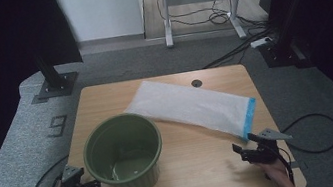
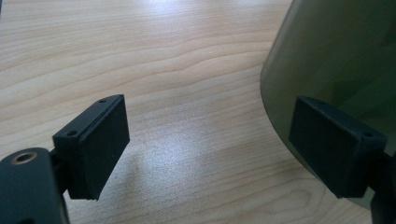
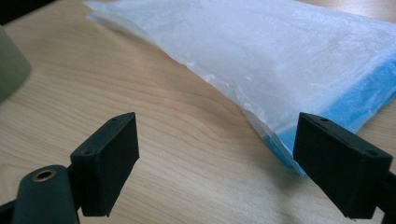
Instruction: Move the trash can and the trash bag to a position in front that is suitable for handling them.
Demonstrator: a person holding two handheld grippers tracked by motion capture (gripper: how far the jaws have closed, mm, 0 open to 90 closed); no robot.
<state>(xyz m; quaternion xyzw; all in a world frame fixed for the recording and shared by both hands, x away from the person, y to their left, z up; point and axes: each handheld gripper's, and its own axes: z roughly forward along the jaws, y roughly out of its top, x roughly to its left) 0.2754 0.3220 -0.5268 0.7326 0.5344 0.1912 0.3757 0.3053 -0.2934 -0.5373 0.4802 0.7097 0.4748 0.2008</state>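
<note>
A: Bucket [image 1: 123, 153] first. It is green with ribbed sides, and it stands upright at the near left of the table [image 1: 201, 164].

B: What is in it?

A: Something pale and shiny lies at the bottom. I cannot tell what it is.

B: And the bag [image 1: 192, 107]?

A: It is white plastic with a blue strip at one end. It lies flat, going from the far middle of the table to the right. It is shut flat, so its inside is hidden.

B: The tongs?

A: The left gripper [image 1: 81, 184] is just beside the bucket, low down. Its jaws are wide apart and hold nothing. One jaw is right up against the bucket wall [image 2: 327, 60]; I cannot tell if they touch.

B: The right one?

A: The right gripper [image 1: 250, 151] is wide too, and empty. It is near the blue strip [image 3: 359, 100].
</note>
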